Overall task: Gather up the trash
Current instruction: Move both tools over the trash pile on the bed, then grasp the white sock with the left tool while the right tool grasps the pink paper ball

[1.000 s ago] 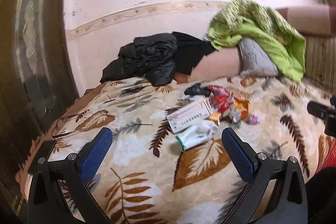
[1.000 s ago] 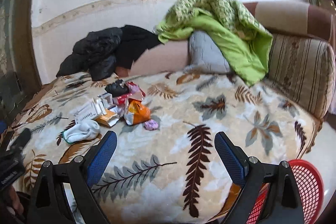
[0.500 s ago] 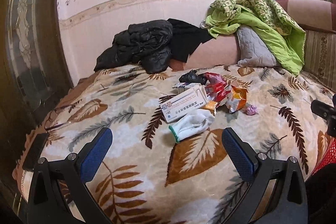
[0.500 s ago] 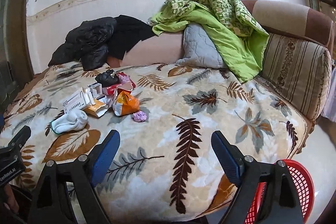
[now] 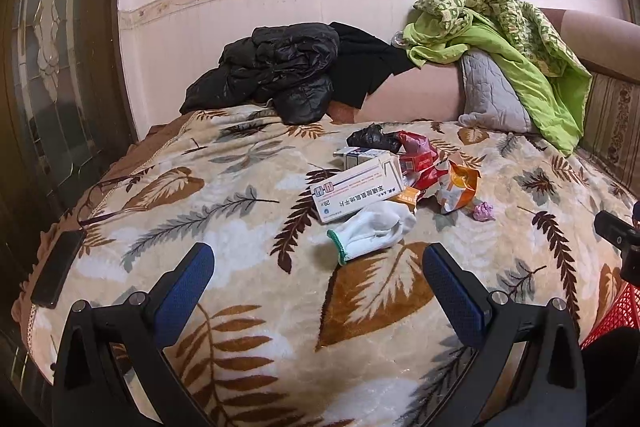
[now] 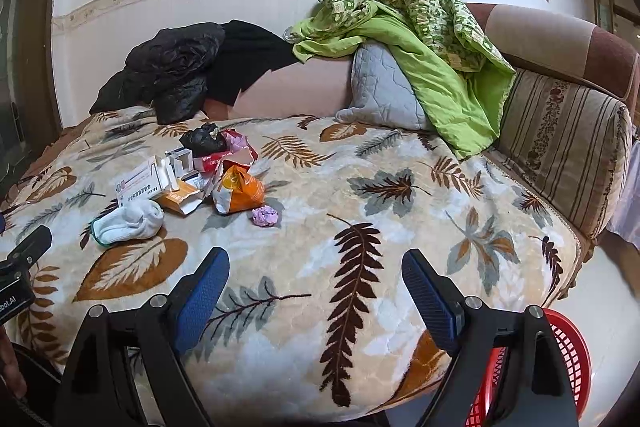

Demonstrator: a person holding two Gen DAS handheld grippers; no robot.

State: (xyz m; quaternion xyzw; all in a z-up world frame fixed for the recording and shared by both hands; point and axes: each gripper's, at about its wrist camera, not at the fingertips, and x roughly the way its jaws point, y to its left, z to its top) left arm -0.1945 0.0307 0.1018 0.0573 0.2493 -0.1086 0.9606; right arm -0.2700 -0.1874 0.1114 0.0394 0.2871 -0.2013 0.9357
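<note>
A pile of trash lies on the leaf-print blanket: a white medicine box, an orange snack bag, red wrappers, a black crumpled bag, a purple paper ball and a white glove. My left gripper is open and empty, just short of the glove. My right gripper is open and empty, nearer than the purple ball and to its right. A red basket stands on the floor at the bed's front right.
A black phone lies at the blanket's left edge. Black jackets, a green quilt and a grey pillow sit at the back. A striped sofa arm borders the right side.
Both grippers have tilted and moved a little closer to the bed, so the trash pile sits lower and larger in view. Both stay open. Nothing on the blanket has moved.
</note>
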